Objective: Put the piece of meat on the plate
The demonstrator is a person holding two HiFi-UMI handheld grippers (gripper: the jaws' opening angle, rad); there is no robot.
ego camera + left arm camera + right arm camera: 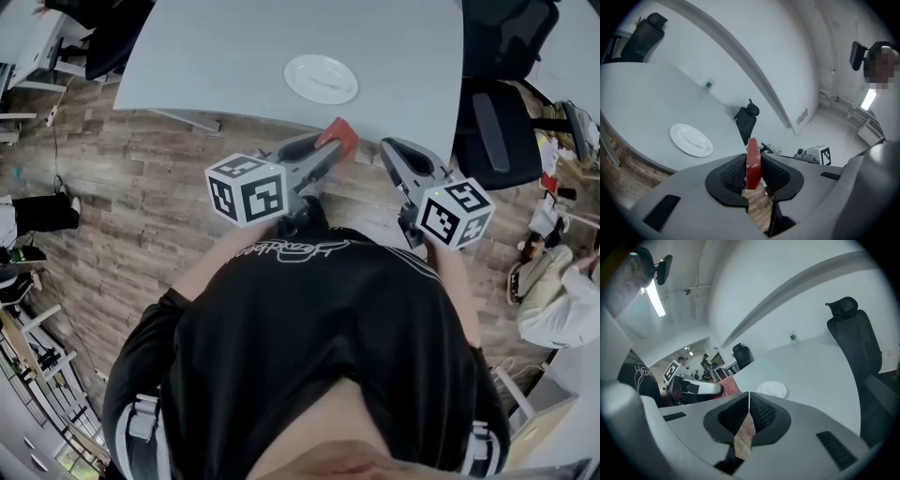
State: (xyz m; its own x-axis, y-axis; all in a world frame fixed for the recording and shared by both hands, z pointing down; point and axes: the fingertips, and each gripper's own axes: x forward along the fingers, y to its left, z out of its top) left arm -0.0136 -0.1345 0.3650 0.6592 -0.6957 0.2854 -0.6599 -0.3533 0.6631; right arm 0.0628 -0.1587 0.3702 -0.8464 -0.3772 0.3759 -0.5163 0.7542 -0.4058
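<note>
A flat red piece of meat point(339, 137) is clamped edge-on between the black pads of my left gripper point(335, 142); in the left gripper view the meat point(753, 162) stands upright between the pads. A white round plate point(321, 79) lies on the grey table point(225, 56) just beyond the meat, also visible as the plate point(691, 139) to the left in the left gripper view. My right gripper point(390, 150) hovers beside the left one near the table's front edge, its jaws together with nothing between them point(747, 401). From the right gripper view the plate point(771, 389) and the meat point(728, 386) both show.
Black office chairs point(499, 103) stand right of the table, another chair point(111, 37) at the back left. A small bottle point(708, 85) sits far back on the table. The wooden floor point(131, 206) lies below my grippers. Desks and clutter fill the right edge point(562, 216).
</note>
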